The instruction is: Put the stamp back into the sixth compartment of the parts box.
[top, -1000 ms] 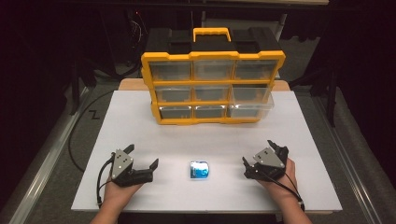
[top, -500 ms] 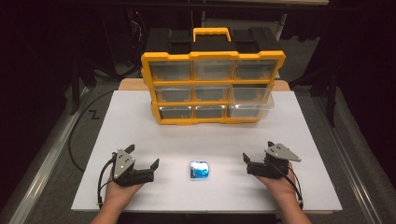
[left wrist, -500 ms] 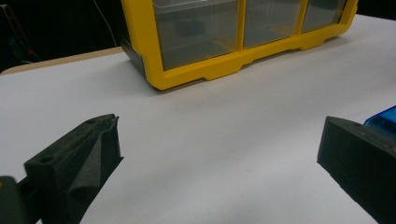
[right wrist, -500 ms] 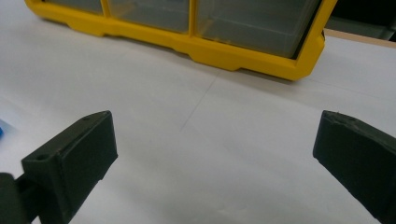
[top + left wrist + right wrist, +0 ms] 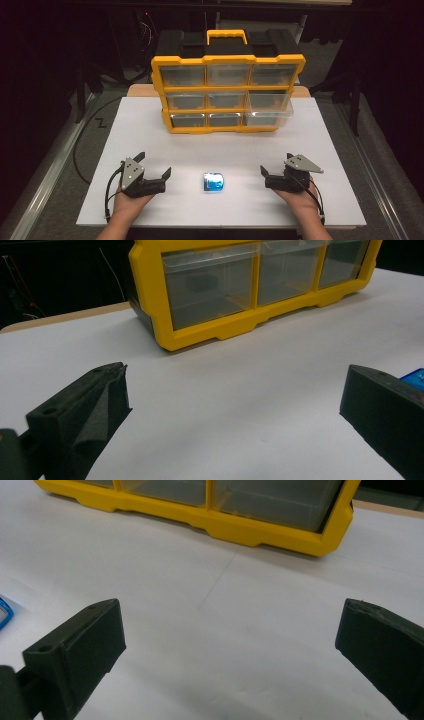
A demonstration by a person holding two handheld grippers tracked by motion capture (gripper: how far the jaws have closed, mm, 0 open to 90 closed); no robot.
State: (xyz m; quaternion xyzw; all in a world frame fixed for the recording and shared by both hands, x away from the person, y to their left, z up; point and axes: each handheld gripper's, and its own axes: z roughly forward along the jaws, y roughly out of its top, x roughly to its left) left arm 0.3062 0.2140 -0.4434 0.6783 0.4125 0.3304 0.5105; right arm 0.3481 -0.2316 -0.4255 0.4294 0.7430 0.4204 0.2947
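A small shiny blue packet (image 5: 213, 182) lies flat on the white table (image 5: 325, 150), near the front edge and between my two grippers. Its corner also shows at the right edge of the left gripper view (image 5: 415, 377) and at the left edge of the right gripper view (image 5: 4, 611). My left gripper (image 5: 153, 165) rests on the table left of the packet, open and holding nothing (image 5: 235, 390). To the packet's right is my right gripper (image 5: 276, 165), also open and bare (image 5: 230, 625). Neither gripper touches the packet.
A yellow organizer (image 5: 227, 92) with several clear drawers and a black back stands upright at the table's far middle. Its bottom right drawer (image 5: 267, 117) sticks out a little. It shows ahead in both gripper views (image 5: 240, 290) (image 5: 225, 510). White tabletop lies between it and the grippers.
My right gripper has turned and shifted slightly, so its grey plate now lies flatter. The left gripper and the blue packet have stayed put.
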